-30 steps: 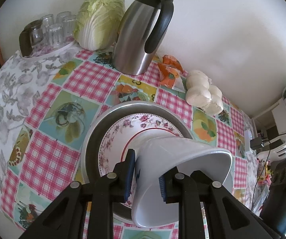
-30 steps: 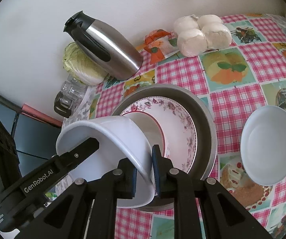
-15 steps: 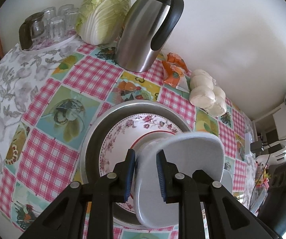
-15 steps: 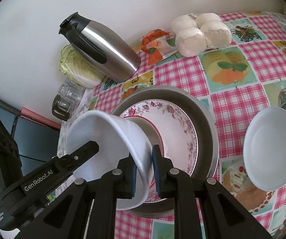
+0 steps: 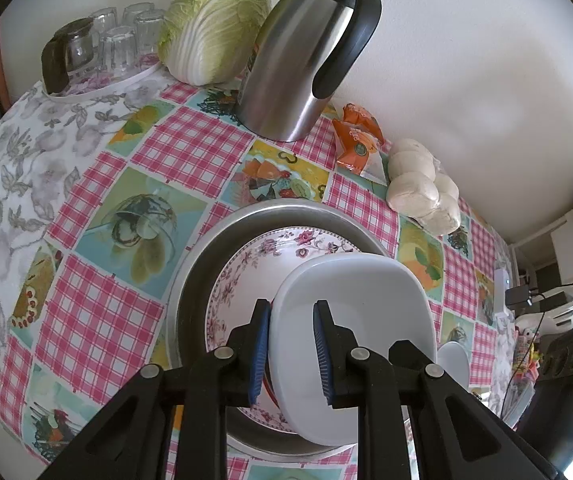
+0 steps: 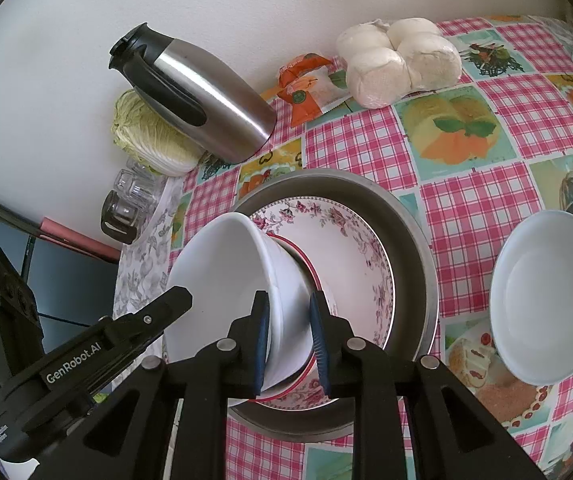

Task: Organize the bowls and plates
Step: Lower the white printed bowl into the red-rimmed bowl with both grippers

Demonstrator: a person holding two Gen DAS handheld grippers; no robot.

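Note:
A white bowl [image 5: 350, 320] stands tipped on its side over a floral plate [image 5: 242, 280] inside a metal basin [image 5: 202, 264]. My left gripper [image 5: 292, 344] is shut on the bowl's rim. In the right wrist view the same white bowl [image 6: 222, 272] has its mouth turned left, and a left-gripper finger [image 6: 158, 312] reaches its rim. My right gripper [image 6: 288, 336] straddles the bowl's wall. Its jaws are opening, and a thin gap shows at the right pad. A red-rimmed dish [image 6: 310, 268] lies under the bowl on the floral plate [image 6: 358, 248]. A second white bowl [image 6: 546, 296] sits upright on the cloth to the right.
Along the wall stand a steel jug [image 5: 306, 60], a cabbage [image 5: 214, 24], a tray of glasses [image 5: 106, 48], an orange packet [image 5: 356, 140] and a bag of buns [image 5: 422, 184]. A checked tablecloth [image 5: 98, 300] covers the table. The basin's rim [image 6: 418, 240] lies close to the second bowl.
The white bowl has tipped further onto its side, its mouth now towards the left gripper. The right gripper's jaws have widened slightly around its wall.

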